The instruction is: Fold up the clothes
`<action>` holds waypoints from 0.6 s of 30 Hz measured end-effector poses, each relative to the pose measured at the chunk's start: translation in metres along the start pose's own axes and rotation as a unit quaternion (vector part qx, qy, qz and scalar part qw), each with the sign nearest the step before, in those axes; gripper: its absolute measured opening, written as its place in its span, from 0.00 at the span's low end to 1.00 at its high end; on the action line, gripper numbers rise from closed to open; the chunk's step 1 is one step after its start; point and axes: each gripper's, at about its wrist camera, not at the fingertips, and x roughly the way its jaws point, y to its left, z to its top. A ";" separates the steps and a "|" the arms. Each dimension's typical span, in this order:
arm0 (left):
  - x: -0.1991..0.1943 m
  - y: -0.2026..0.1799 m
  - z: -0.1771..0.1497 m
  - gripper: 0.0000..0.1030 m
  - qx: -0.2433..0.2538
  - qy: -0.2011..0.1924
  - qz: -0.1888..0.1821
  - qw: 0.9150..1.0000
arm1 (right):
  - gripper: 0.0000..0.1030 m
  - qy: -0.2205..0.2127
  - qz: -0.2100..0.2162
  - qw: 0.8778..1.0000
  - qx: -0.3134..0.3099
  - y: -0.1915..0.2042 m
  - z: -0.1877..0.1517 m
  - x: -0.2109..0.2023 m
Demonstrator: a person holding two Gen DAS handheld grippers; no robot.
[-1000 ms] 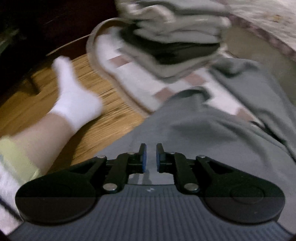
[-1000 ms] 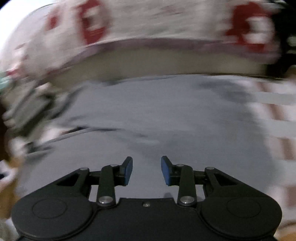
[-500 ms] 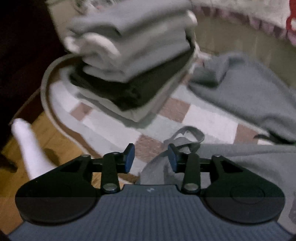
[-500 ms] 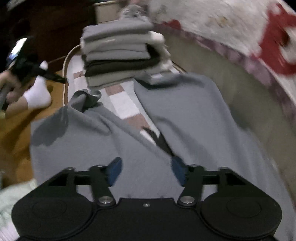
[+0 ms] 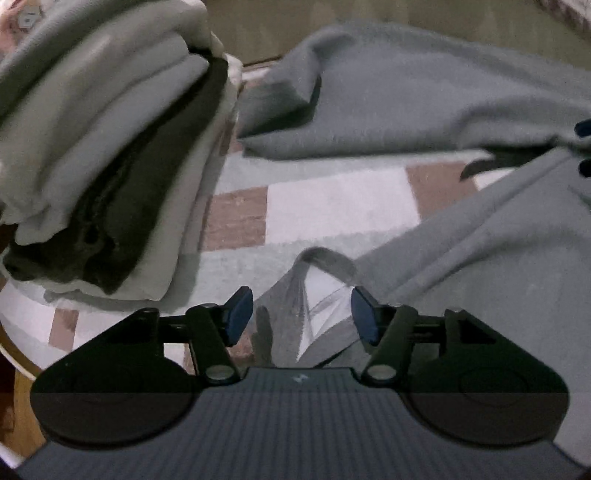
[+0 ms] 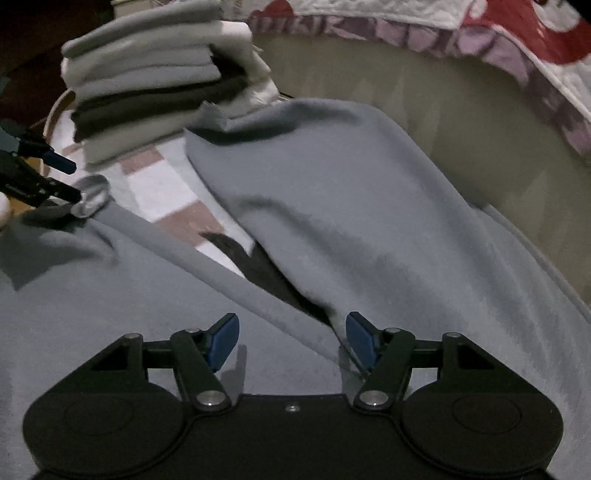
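Observation:
A pair of grey trousers lies spread in a V on a checked mat, the two legs apart. My left gripper is open, its jaws on either side of the cuff of the near leg, not closed on it. It also shows at the left edge of the right wrist view, by that cuff. My right gripper is open, low over the crotch where the legs meet; its blue fingertips show at the right edge of the left wrist view.
A stack of folded grey, white and dark clothes stands on the mat beyond the left gripper, also seen in the right wrist view. A bed side with a red and white quilt runs along the far side.
The left gripper has opened and moved forward to the cuff of the near leg. The right gripper has opened wider and settled over the crotch of the trousers. The socked foot has left the view.

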 end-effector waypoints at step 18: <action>-0.032 0.061 -0.043 0.09 -0.150 -0.081 -0.076 0.982 | 0.67 -0.011 0.021 0.999 0.024 -0.009 -0.020 0.035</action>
